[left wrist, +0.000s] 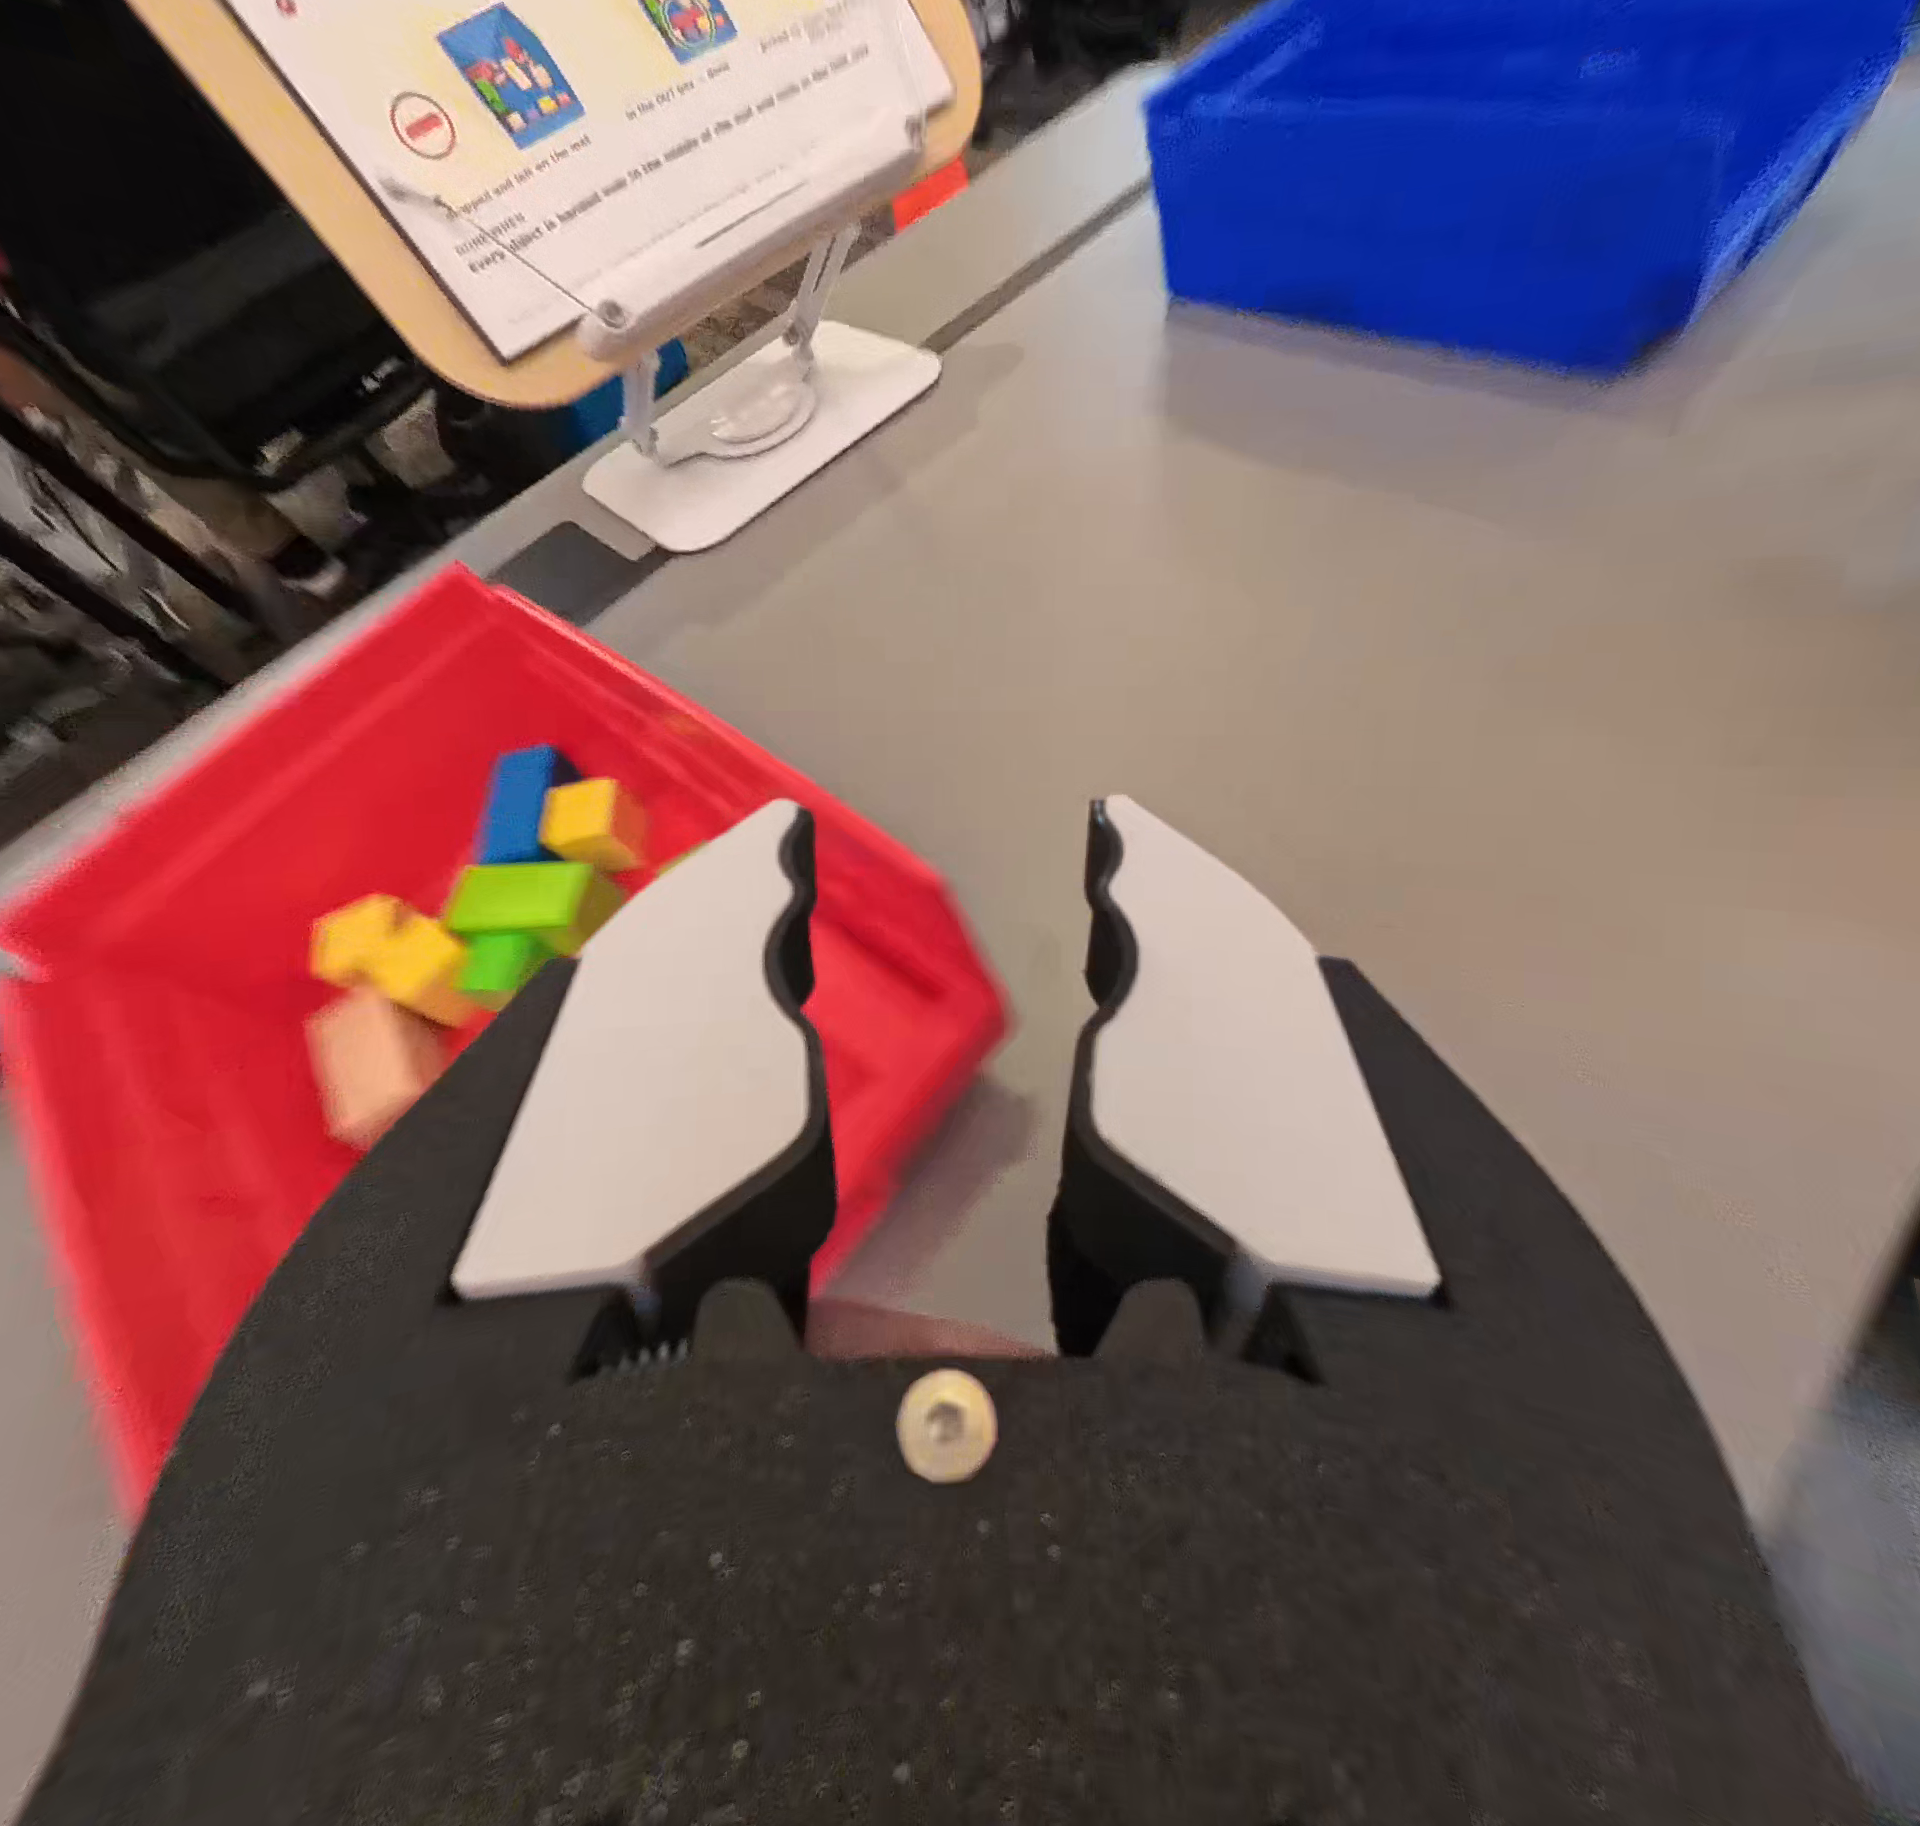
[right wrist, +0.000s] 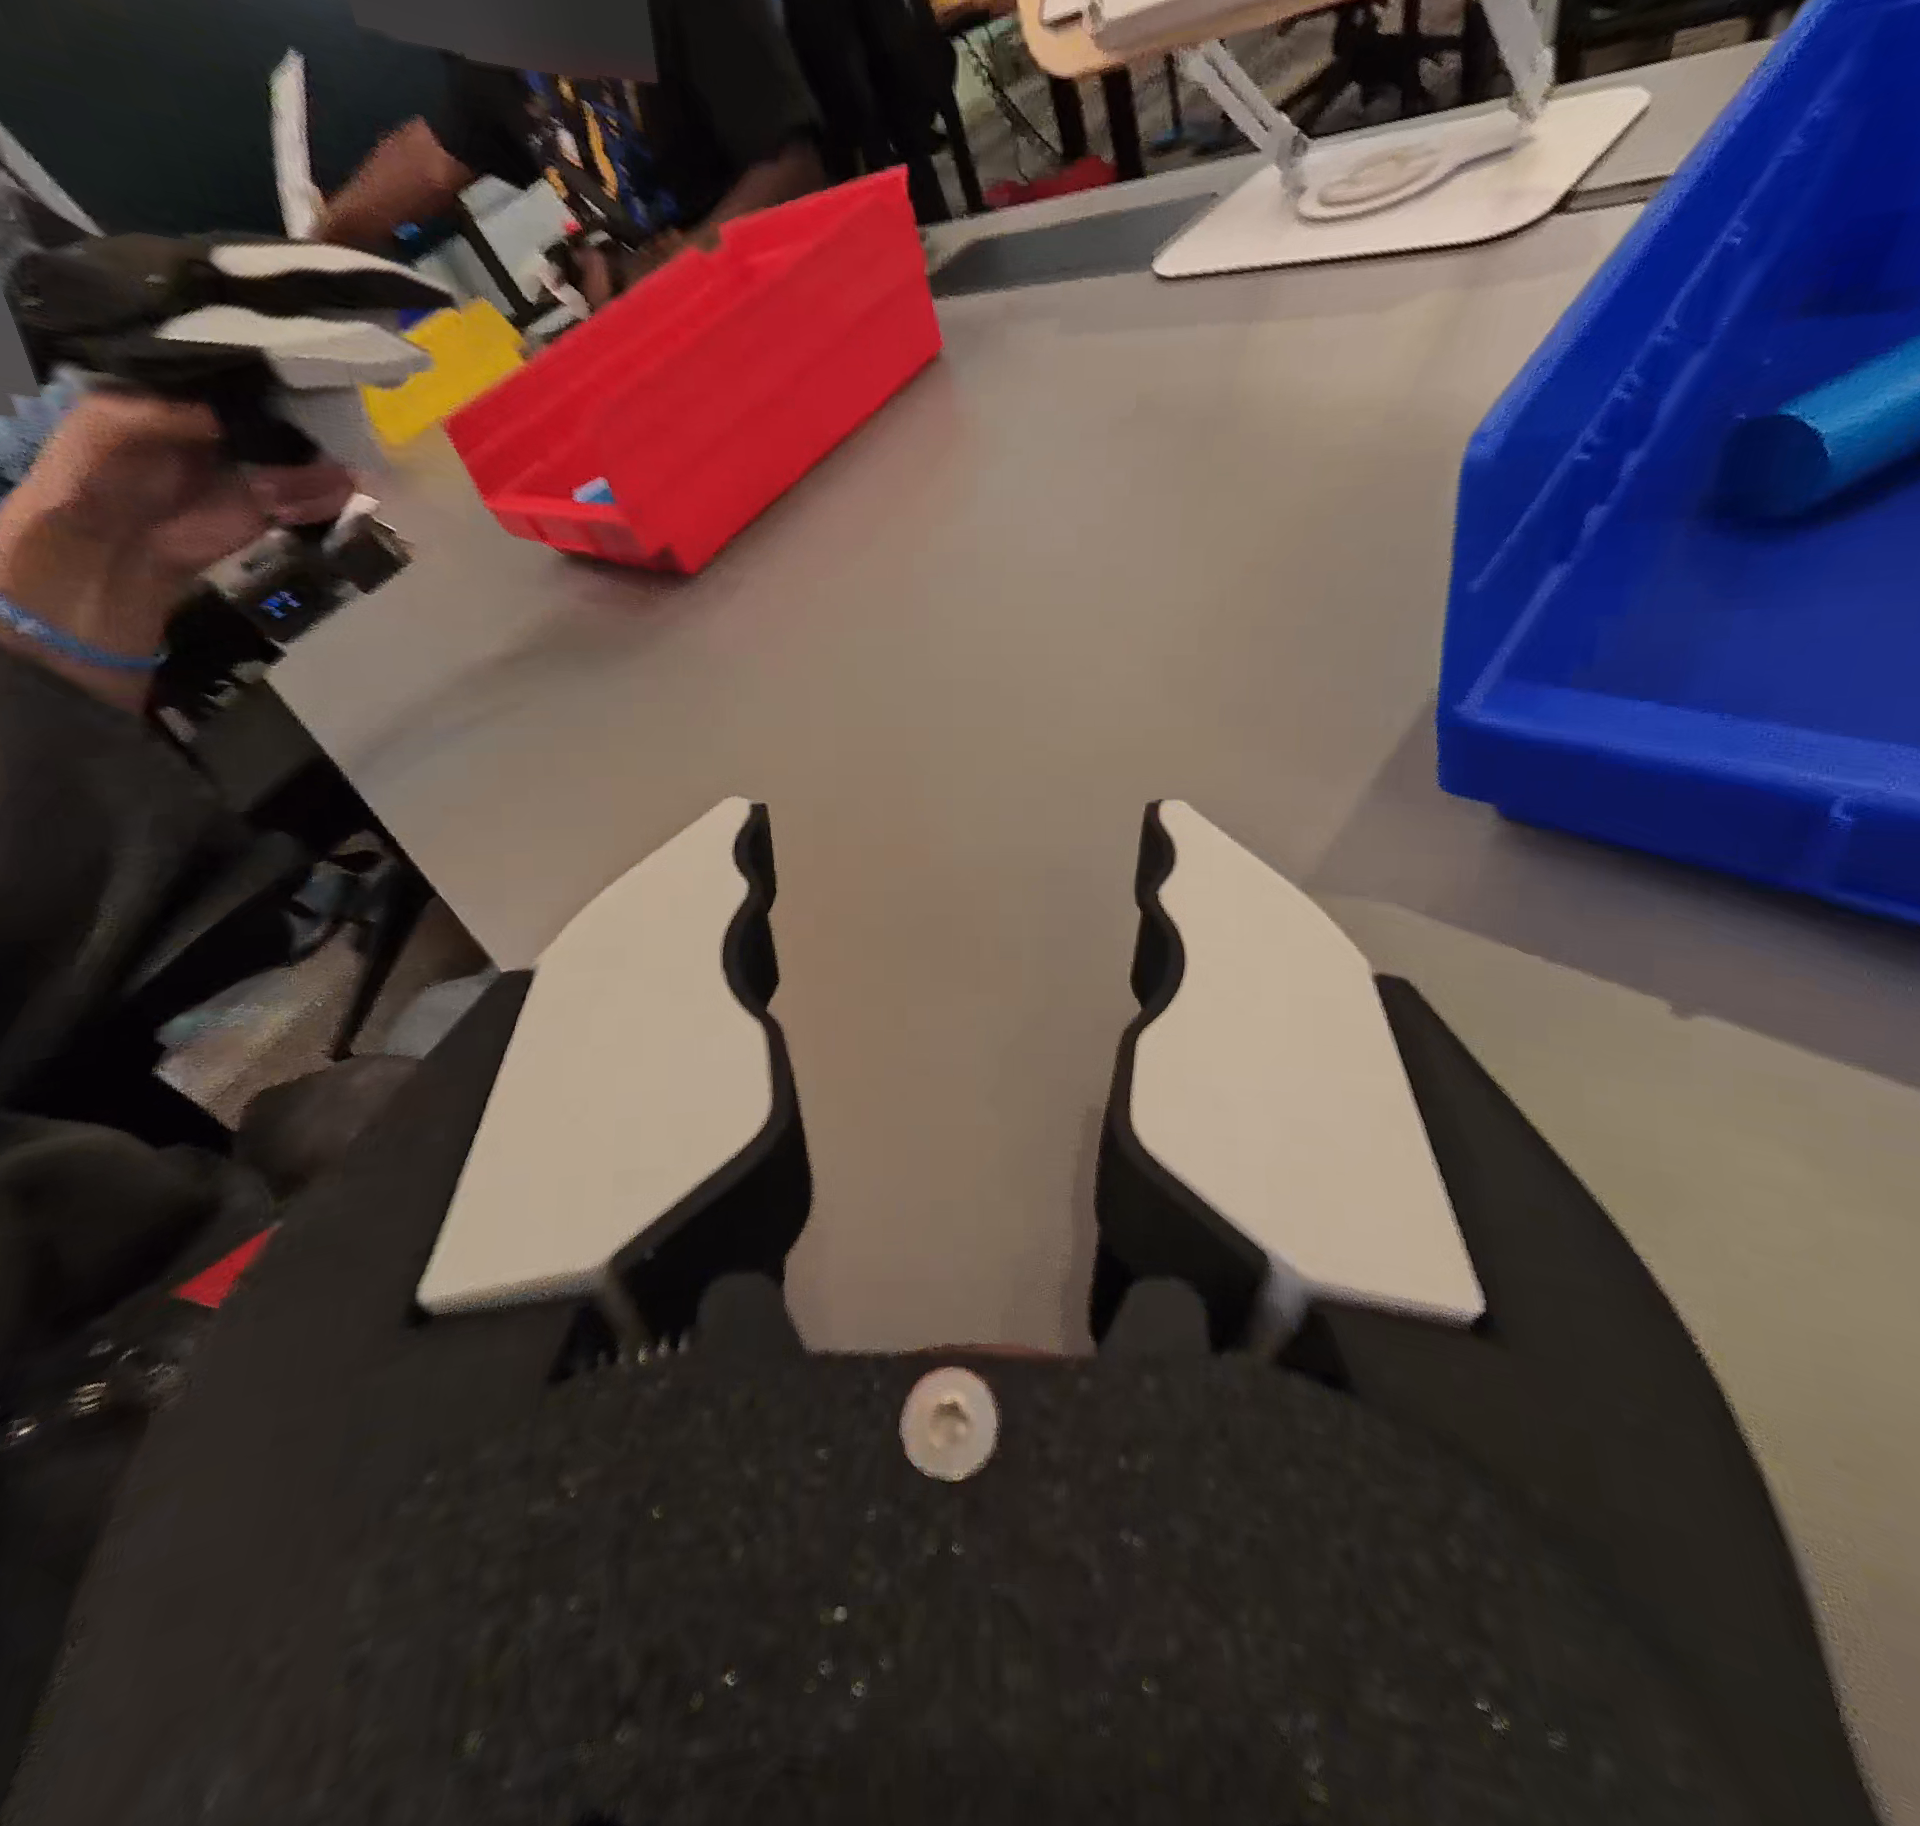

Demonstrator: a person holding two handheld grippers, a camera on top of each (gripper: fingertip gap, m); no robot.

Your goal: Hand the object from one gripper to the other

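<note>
Nearest the lens, the black-bodied left gripper with white finger plates (left wrist: 948, 841) is held with its jaws parted and nothing between them, above the near corner of a red plastic bin (left wrist: 260, 945) on the grey table (left wrist: 1351, 737). Inside the bin a heap of small painted wooden blocks (left wrist: 488, 903), yellow, green, blue and bare wood, is seen; the object to be handed over is judged to be one of these. Such blocks are expected to be light, rigid and somewhat smooth, best gripped across two flat opposite faces. The matching right gripper (right wrist: 954, 841) is likewise spread and empty beside a blue plastic bin (right wrist: 1662, 737) holding a blue cylinder (right wrist: 1818, 446).
</note>
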